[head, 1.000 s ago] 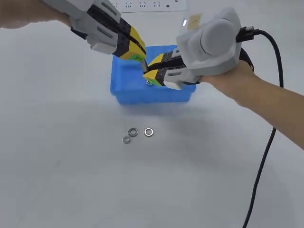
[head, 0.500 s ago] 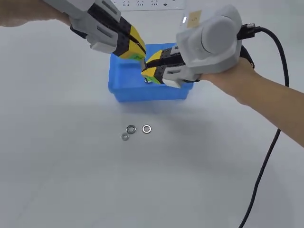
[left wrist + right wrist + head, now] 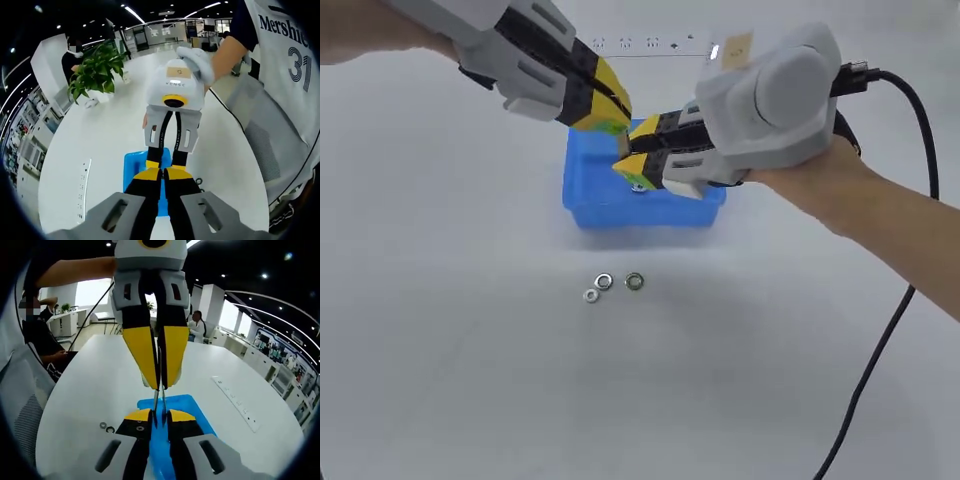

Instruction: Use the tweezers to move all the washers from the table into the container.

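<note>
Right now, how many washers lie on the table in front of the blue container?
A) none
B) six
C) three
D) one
C: three washers sit in a small cluster on the white table, on the near side of the blue container.

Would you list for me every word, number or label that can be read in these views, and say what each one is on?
"Mershie", cut off at the picture's edge: on the person's white jersey.
"31": on the same jersey, below the word.
Tan sticker on top of the right gripper: its print is too small and blurred to read.
Markings on the power strip: too small to read.
</note>
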